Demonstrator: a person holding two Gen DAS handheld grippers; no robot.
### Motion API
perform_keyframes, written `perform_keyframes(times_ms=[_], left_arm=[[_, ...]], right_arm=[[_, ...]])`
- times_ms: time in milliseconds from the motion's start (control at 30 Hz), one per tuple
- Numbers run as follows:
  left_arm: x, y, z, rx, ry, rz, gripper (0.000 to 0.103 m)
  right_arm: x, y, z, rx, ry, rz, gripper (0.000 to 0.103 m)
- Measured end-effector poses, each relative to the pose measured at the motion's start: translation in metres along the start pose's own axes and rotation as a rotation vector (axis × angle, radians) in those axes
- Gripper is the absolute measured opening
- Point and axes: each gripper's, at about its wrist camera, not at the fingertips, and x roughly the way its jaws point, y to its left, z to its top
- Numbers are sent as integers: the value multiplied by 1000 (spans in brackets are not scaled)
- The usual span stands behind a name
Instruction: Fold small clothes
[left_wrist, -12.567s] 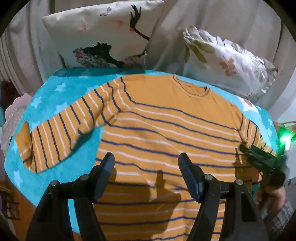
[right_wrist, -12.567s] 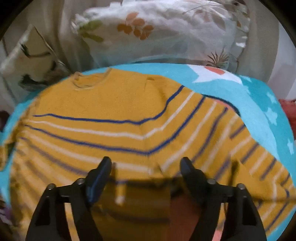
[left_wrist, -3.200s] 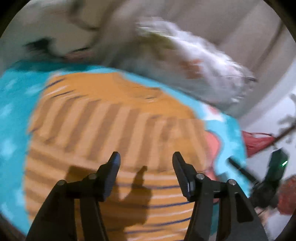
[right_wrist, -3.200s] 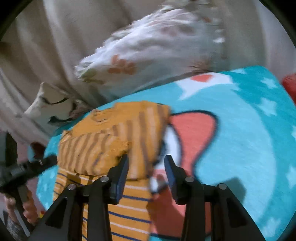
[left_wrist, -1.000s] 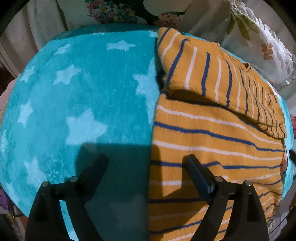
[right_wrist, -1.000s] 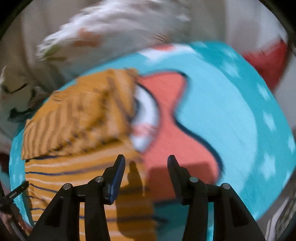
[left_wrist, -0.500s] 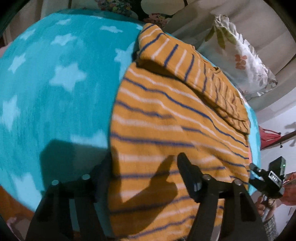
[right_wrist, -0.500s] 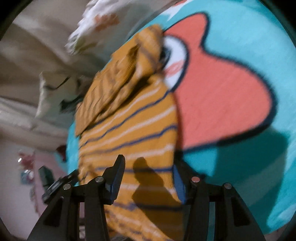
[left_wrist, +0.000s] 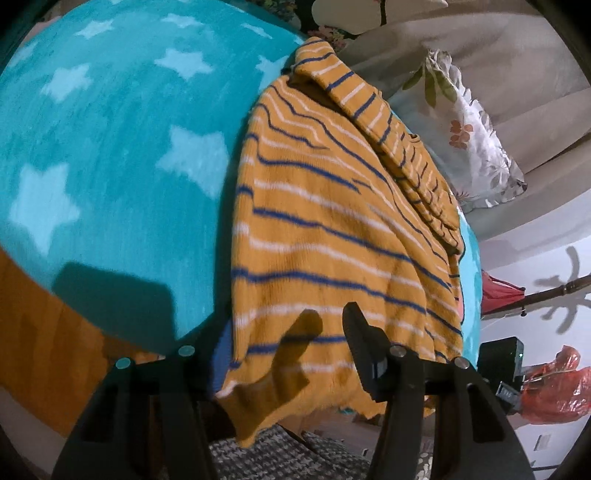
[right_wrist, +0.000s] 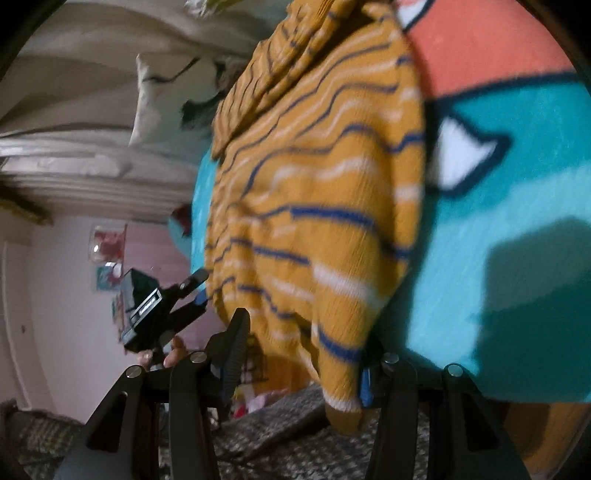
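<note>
A: Start at the left gripper (left_wrist: 284, 354). What are its fingers doing?

B: They are closing, with the near left corner of the sweater's hem between them. The right finger (left_wrist: 364, 343) lies on top of the knit; the left one is hidden under the cloth, so I can't say the pads press yet.

A: And the right gripper (right_wrist: 303, 354)?

B: Its fingers stand apart around the near right corner of the hem. The left finger (right_wrist: 236, 343) is clear of the cloth; the right one is tucked behind the hanging edge. Whether it pinches, I cannot tell; the view is blurred.

A: Where is the striped sweater (left_wrist: 332, 236) itself?

B: On the teal star blanket (left_wrist: 110, 147) of the bed, sleeves folded in across the chest. Its long axis runs from the hem at the fingers away to the collar by the pillows (left_wrist: 472, 147). The hem droops over the near edge of the bed.

A: So what does the next move turn on?

B: Each hand is nearest its own corner, and the collar lies straight ahead, far from both. I'd judge the hem must be lifted and carried toward it.

A: Any difference between views?

B: The right wrist view shows the left gripper (right_wrist: 162, 310) from outside, with fingertips of the person's hand (right_wrist: 173, 354), and the blanket's coral patch (right_wrist: 480, 48). The left wrist view shows the stars and the flowered pillow sharply.
</note>
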Motion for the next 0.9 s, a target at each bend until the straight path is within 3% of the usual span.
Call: perform_keyframes(times_ms=[300, 567, 600, 667, 700, 733, 767, 800, 900], left_arm=[[-2, 0, -18, -26, -12, -16, 56], [9, 7, -35, -73, 33, -14, 55], [11, 9, -37, -88, 39, -13, 53], [15, 13, -39, -112, 55, 1, 32], [15, 14, -40, -124, 55, 3, 31], [13, 16, -40, -140, 53, 1, 25], [11, 16, -40, -148, 53, 3, 16], [9, 15, -40, -150, 51, 8, 12], [-2, 4, -41, -131, 39, 60, 7]], right_arm=[[18, -5, -10, 6, 86, 30, 54], [38, 3, -3, -26, 122, -15, 53], [40, 4, -2, -31, 124, -22, 53], [43, 5, -3, -38, 132, -36, 50], [45, 6, -3, -41, 135, -40, 49], [47, 7, -4, -49, 137, -47, 40], [49, 9, -4, -61, 134, -64, 22], [49, 11, -4, -70, 134, -78, 13], [45, 17, -1, -119, 145, -121, 9]])
